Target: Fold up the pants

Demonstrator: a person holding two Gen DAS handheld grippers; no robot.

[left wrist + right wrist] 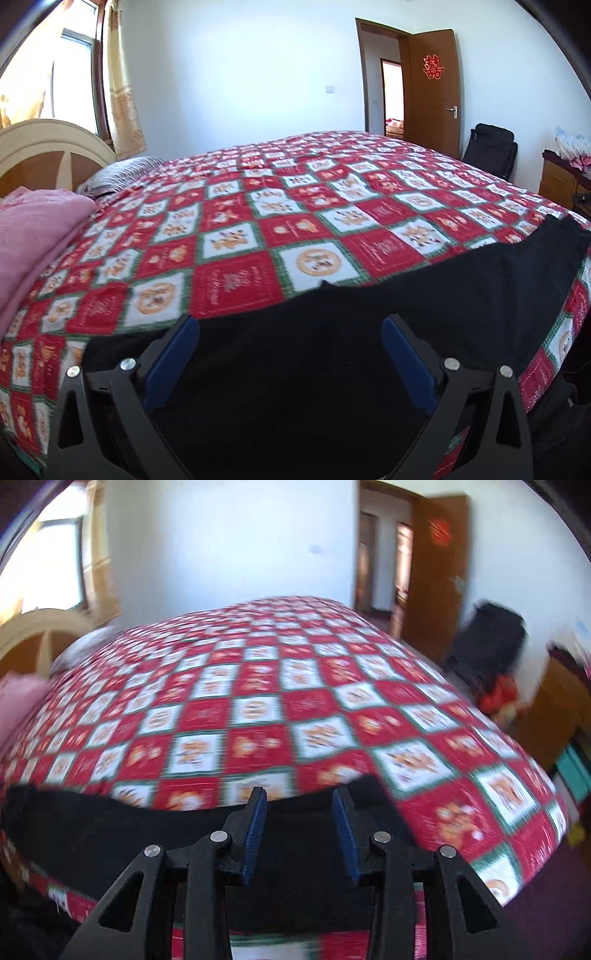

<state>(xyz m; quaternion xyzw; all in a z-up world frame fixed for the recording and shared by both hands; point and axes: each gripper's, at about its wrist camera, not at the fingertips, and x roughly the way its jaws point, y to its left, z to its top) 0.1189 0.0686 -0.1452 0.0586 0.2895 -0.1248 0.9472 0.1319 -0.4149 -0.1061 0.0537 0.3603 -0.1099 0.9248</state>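
Black pants [424, 295] lie flat along the near edge of the bed on a red and white checked cover [258, 221]. My left gripper [290, 325] is wide open just above the pants, with blue pads on either side of the cloth. In the right wrist view the pants [110, 827] stretch to the left as a dark band. My right gripper [299, 794] is open over their right end, with nothing between its pads. The right wrist view is blurred.
A pink blanket [33, 236] and a striped pillow [122, 177] lie by the headboard on the left. A black chair [487, 151], a wooden cabinet [561, 181] and an open door [432, 85] stand beyond the bed on the right.
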